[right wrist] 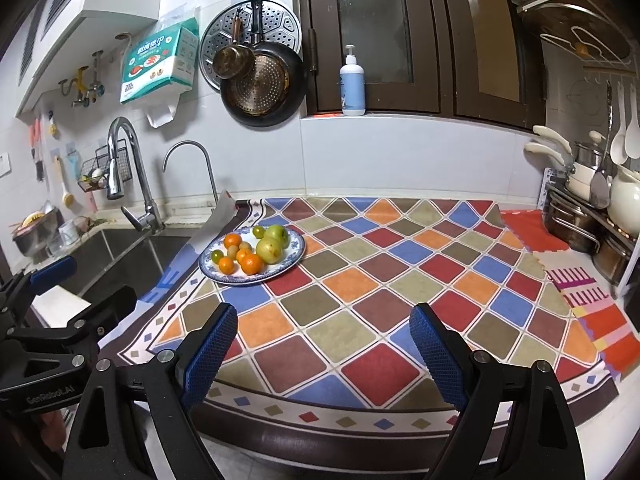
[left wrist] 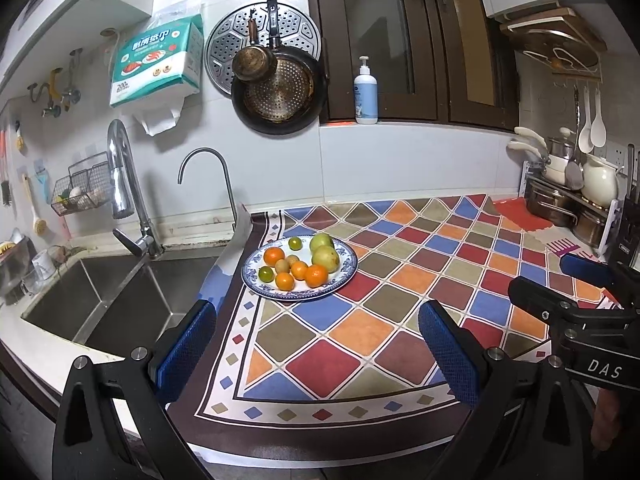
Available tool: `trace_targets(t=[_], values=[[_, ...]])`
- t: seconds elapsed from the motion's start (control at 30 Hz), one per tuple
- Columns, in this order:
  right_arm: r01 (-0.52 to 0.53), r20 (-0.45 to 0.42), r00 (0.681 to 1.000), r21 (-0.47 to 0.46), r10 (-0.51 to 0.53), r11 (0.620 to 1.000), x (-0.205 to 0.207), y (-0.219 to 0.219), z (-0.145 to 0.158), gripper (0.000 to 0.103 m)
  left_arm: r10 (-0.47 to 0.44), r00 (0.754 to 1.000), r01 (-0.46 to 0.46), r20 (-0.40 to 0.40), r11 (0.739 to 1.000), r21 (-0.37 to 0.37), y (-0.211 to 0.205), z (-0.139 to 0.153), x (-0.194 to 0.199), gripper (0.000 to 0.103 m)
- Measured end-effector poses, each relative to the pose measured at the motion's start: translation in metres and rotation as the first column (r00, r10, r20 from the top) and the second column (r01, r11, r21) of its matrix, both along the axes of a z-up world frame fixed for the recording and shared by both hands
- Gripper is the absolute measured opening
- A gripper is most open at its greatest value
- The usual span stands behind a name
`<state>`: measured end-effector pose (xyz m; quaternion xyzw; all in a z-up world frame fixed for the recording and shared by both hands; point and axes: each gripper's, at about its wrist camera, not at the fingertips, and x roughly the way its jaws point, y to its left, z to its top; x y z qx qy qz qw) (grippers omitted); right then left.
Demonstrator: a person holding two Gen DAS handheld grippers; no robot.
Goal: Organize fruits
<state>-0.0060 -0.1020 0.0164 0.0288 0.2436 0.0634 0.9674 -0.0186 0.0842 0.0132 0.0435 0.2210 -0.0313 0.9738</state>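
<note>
Blue-padded left gripper [left wrist: 316, 344] fills the lower frame of the left wrist view, jaws spread wide, nothing between them; it hangs above the diamond-patterned multicolour mat [left wrist: 384, 292]. Right gripper [right wrist: 324, 344], same build, jaws likewise wide apart and empty, lower frame of the right wrist view; its side also shows at right edge of the left view.

Blue-and-white patterned ceramic plate [left wrist: 347, 276] sits on the mat's left part, centre-left of frame, beside the stainless steel sink [left wrist: 100, 304]. On plate: two large green round fruits [left wrist: 325, 258] touching each other, several small orange citrus fruits [left wrist: 316, 275], two small green citrus [left wrist: 266, 274], a brownish small fruit [left wrist: 282, 266].
</note>
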Motion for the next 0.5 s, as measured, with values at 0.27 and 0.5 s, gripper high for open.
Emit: trace_targets(t=[0.27,0.5], values=[[0.001,0.003,1.000,0.000,-0.001,1.000,-0.0033,-0.0011,0.0003,0.088,0.000,1.000,0.000,-0.004,1.000,-0.004,-0.0023,0.0004,-0.0057,0.103],[0.001,0.004,1.000,0.001,-0.001,1.000,-0.0052,-0.0025,0.0001,0.088,0.001,1.000,-0.001,-0.004,1.000,-0.001,-0.0032,0.0004,-0.0060,0.103]])
